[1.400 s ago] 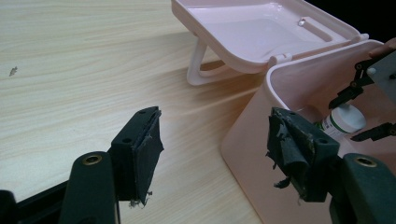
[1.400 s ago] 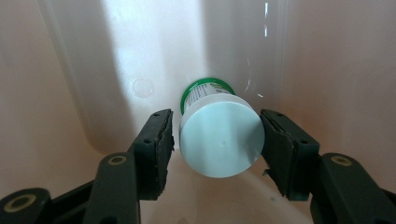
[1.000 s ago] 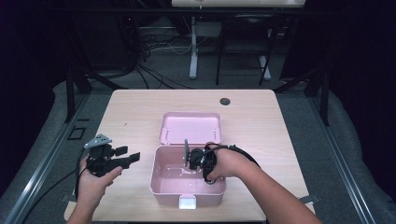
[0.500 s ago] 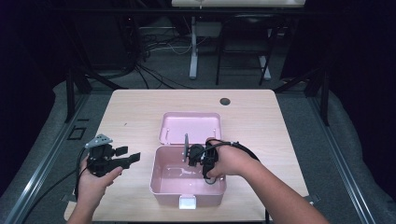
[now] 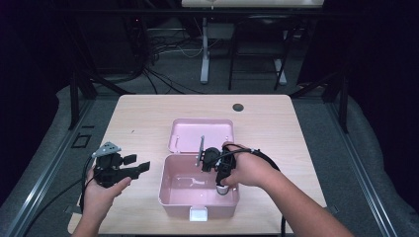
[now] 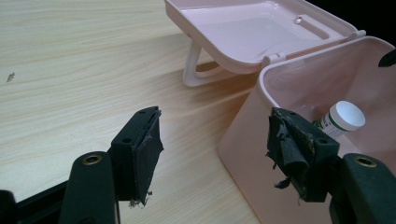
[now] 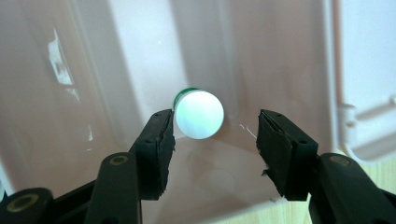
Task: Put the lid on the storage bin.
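Box: one pink plastic box [image 5: 173,192], lower middle of the high view, lid open; its front edge sits close to the table's near edge.
Lid: one, [image 5: 197,133], hinged back flat on the table behind the box, inner face up; bare wood lies all round it.
Bottle: one small bottle with a white cap [image 7: 199,114] and a green label, standing inside the box at its right-hand end; in the high view it shows just below the right hand [image 5: 221,189].
Right gripper: [image 5: 210,159], held over the box's right half, pointing down; jaws apart with nothing between the pads; in the right gripper view the cap lies just past the left pad, clear of the other.
Left gripper: [image 5: 133,167], lower left of the high view, just beside the box's left wall; jaws wide apart, empty, the box's wall near the right-hand pad in the left gripper view.
Open room: broad bare strips at the left, right and far side of the table.
Surface: one light wooden table [image 5: 143,118], one dark round grommet [image 5: 238,107] near its far edge.
Room: dark; grey floor, black frame rails, table legs and cables beyond.
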The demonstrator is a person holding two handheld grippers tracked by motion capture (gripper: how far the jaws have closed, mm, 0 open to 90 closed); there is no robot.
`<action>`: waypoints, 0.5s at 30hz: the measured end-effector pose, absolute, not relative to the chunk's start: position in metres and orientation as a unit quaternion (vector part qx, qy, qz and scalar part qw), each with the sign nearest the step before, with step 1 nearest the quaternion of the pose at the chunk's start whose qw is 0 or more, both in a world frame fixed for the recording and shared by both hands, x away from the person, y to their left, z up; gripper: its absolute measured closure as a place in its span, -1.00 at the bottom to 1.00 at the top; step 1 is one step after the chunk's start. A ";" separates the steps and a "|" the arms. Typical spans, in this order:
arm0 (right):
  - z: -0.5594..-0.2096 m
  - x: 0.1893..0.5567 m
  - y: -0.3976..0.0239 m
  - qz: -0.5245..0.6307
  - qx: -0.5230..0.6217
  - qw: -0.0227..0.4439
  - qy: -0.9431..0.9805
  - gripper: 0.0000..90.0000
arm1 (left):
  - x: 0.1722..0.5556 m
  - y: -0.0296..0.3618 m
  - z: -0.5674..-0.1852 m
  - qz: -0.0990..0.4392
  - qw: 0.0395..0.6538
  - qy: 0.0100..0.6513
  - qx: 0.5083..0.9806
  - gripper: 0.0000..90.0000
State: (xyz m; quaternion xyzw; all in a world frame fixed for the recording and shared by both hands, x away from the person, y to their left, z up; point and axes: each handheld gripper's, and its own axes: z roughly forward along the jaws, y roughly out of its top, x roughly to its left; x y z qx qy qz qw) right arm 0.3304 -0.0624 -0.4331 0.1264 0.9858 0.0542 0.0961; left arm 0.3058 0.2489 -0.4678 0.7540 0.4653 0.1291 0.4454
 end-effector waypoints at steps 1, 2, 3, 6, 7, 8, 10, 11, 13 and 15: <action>-0.429 0.330 -0.066 0.065 0.134 0.106 0.983 0.02 | 0.305 0.248 -0.467 0.133 0.446 0.462 0.755 -0.23; -0.429 0.330 -0.066 0.065 0.134 0.106 0.983 0.02 | 0.305 0.248 -0.467 0.133 0.446 0.462 0.755 -0.23; -0.424 0.330 -0.071 0.078 0.150 0.116 0.979 0.02 | 0.304 0.248 -0.466 0.136 0.446 0.461 0.755 -0.23; -0.418 0.332 -0.079 0.095 0.172 0.117 0.974 0.06 | 0.303 0.246 -0.466 0.141 0.446 0.454 0.758 -0.23; -0.415 0.333 -0.082 0.100 0.182 0.118 0.971 0.07 | 0.303 0.245 -0.466 0.144 0.448 0.450 0.759 -0.22; -0.415 0.333 -0.082 0.100 0.182 0.118 0.971 0.07 | 0.303 0.245 -0.466 0.144 0.448 0.450 0.759 -0.22; -0.412 0.335 -0.088 0.113 0.203 0.120 0.965 0.08 | 0.303 0.244 -0.465 0.146 0.448 0.444 0.762 -0.22; -0.409 0.337 -0.093 0.119 0.215 0.122 0.962 0.09 | 0.303 0.243 -0.466 0.149 0.450 0.441 0.762 -0.22; -0.407 0.338 -0.097 0.125 0.226 0.124 0.958 0.09 | 0.302 0.241 -0.465 0.151 0.451 0.430 0.767 -0.20; -0.406 0.339 -0.100 0.131 0.234 0.127 0.955 0.09 | 0.302 0.239 -0.464 0.150 0.452 0.423 0.771 -0.17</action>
